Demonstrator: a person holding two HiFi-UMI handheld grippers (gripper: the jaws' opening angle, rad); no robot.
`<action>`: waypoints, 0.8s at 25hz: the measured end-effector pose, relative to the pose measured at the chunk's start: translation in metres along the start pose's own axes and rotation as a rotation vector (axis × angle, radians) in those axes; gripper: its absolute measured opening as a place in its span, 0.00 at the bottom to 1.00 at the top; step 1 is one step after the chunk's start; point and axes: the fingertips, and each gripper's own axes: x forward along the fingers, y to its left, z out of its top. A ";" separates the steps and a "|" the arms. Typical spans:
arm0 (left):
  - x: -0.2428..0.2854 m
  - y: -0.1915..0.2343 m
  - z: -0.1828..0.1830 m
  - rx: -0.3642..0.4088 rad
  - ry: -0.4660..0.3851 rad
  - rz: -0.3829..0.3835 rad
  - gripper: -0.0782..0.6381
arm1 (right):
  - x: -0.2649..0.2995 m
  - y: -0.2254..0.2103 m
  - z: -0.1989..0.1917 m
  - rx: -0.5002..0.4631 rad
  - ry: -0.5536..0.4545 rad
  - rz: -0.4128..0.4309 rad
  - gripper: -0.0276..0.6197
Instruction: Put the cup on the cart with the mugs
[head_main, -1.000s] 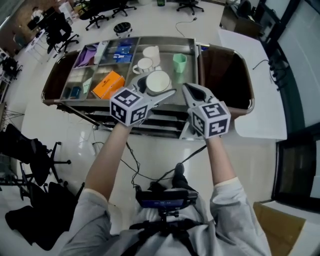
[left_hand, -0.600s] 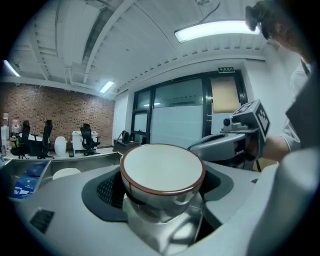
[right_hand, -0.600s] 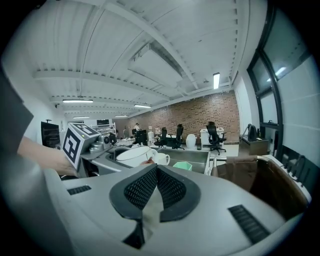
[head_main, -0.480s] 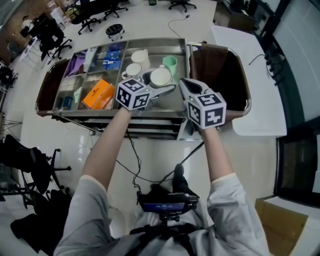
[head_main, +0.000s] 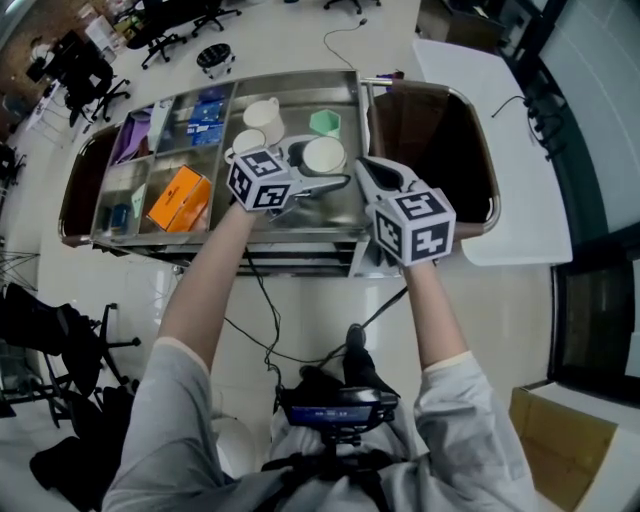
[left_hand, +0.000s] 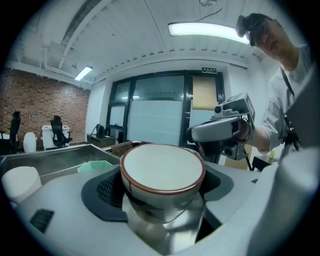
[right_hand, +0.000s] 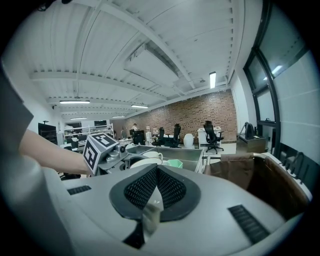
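— Both grippers have pushed farther over the cart (head_main: 350, 215) since a second ago.
— And the cup (left_hand: 162, 170)?
— White, round-bellied, with a brown-red rim. The left gripper (head_main: 315, 175) has its jaws clamped on it, low over the steel tray near the mugs (head_main: 262, 112). The right gripper (head_main: 365, 170) has its jaws together, empty.

office: swivel chairs (right_hand: 212, 136), brick wall (right_hand: 192, 116)
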 end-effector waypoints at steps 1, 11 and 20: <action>0.003 -0.001 -0.001 0.007 0.006 -0.026 0.68 | 0.000 -0.002 -0.001 0.003 0.000 0.000 0.05; 0.015 0.008 -0.031 -0.007 0.049 -0.081 0.68 | 0.003 -0.007 -0.003 0.009 -0.007 0.014 0.05; 0.019 0.010 -0.044 -0.025 0.080 -0.073 0.68 | 0.004 -0.008 -0.003 0.020 -0.004 0.017 0.05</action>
